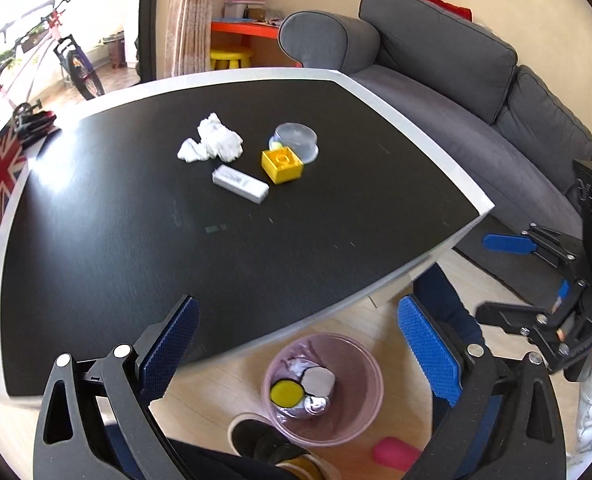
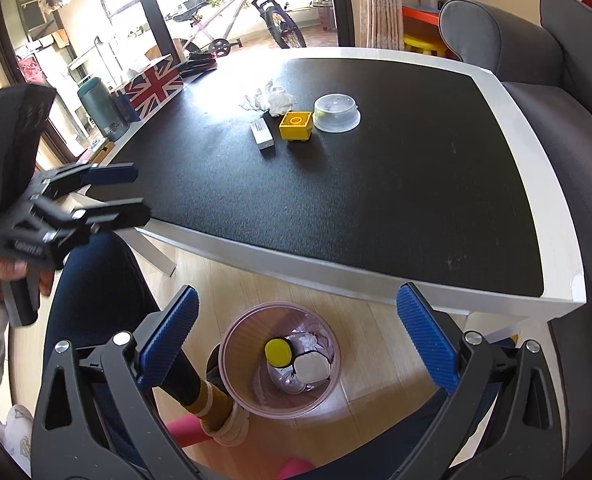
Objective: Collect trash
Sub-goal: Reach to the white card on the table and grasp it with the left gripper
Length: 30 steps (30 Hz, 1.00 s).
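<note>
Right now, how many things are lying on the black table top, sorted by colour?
White: 2, the crumpled white tissue and the white rectangular box.
Yellow: 1, the yellow plastic building block.
Clear: 1, the clear round plastic lid.
Total: 4, on the black table.

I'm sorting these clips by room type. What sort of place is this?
Most likely a home living room: a grey sofa runs beside a low black table, a bicycle is parked by the bright balcony door, and a pink waste bin stands on the wood floor.
</note>
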Available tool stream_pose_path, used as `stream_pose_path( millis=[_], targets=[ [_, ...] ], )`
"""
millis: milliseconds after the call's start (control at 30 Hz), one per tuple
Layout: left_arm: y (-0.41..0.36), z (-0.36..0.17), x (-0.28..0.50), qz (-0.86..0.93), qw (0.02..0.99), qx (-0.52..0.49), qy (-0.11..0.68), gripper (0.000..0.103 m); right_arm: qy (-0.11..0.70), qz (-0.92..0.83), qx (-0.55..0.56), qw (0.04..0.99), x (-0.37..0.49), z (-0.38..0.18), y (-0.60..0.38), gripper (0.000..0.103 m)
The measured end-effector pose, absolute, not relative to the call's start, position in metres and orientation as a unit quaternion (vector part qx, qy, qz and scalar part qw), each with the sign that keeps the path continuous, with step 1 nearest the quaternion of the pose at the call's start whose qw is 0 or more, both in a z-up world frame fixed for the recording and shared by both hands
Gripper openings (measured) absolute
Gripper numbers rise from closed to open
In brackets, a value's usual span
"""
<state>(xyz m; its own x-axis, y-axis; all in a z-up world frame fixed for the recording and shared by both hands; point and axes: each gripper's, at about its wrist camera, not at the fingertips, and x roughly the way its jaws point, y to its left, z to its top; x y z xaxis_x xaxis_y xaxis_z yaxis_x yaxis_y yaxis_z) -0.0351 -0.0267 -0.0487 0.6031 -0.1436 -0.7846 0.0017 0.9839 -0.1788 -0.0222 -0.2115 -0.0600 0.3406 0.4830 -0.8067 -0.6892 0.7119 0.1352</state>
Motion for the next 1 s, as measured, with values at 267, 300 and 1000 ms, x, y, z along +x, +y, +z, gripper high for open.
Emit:
stream_pose_path(
  millis=[267,300,1000],
  targets=[
    [-0.006,-0.050,0.010,-0.049,0.888,-0.052,0.454,0.096,0.446,0.362,-0.126,0.809,-0.010,-0.056,-0.204,0.098],
    [-0.004,-0.052,0.018,-0.056,0.887,-0.048,0.457,0.095,0.446,0.363,-0.127,0.809,-0.010,-0.056,-0.205,0.098],
    [0.007,-0.089,0.097,-0.146,0.862,0.057,0.482,0.095,0.450,0.357,-0.129,0.808,-0.002,-0.055,-0.207,0.098]
  ],
)
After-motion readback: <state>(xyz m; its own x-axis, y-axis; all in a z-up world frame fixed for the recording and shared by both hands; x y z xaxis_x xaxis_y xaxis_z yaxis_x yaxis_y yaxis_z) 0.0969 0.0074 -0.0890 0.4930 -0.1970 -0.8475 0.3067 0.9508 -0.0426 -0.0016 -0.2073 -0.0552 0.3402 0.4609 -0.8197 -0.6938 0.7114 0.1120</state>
